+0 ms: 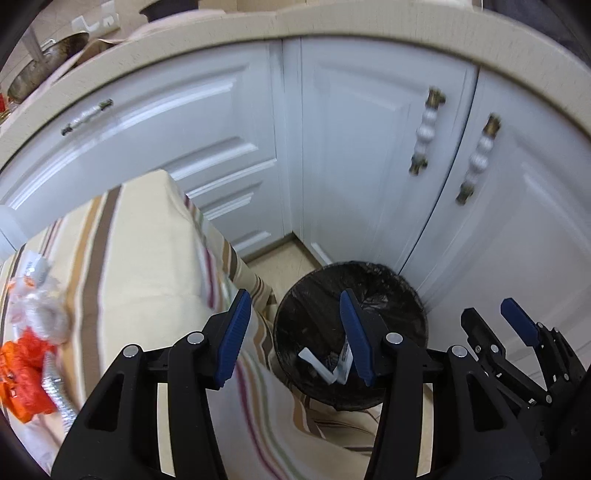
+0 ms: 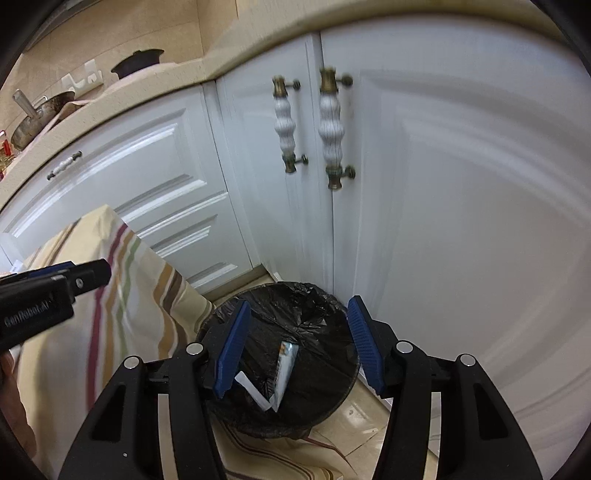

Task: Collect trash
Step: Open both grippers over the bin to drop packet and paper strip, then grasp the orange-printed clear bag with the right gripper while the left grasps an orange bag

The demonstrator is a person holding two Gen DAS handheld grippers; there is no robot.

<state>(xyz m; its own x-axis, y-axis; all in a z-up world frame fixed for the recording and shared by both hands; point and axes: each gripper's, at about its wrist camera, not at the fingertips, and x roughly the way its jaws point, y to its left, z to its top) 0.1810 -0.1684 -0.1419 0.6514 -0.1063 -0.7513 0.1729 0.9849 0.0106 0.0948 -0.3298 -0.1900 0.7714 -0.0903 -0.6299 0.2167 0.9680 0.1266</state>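
Observation:
A round bin with a black liner [image 1: 314, 302] [image 2: 314, 314] stands on the floor by the white cabinets. Inside lie a white strip [image 2: 253, 393] [image 1: 319, 367] and a silvery wrapper [image 2: 286, 369]. My left gripper [image 1: 295, 332] is open and empty, over the table edge and the bin. My right gripper [image 2: 297, 343] is open and empty, right above the bin; it also shows at the right of the left wrist view [image 1: 491, 321]. On the striped tablecloth [image 1: 147, 258] at the left lie crumpled clear plastic [image 1: 40, 314], an orange bag [image 1: 22, 376] and a silver foil piece [image 1: 59, 398].
White cabinet doors with ceramic handles [image 2: 328, 122] stand close behind the bin. A beige counter [image 1: 332, 22] above holds a metal pan [image 2: 33, 122]. The left gripper's body [image 2: 44, 295] shows at the left of the right wrist view. Tiled floor [image 2: 354, 417] surrounds the bin.

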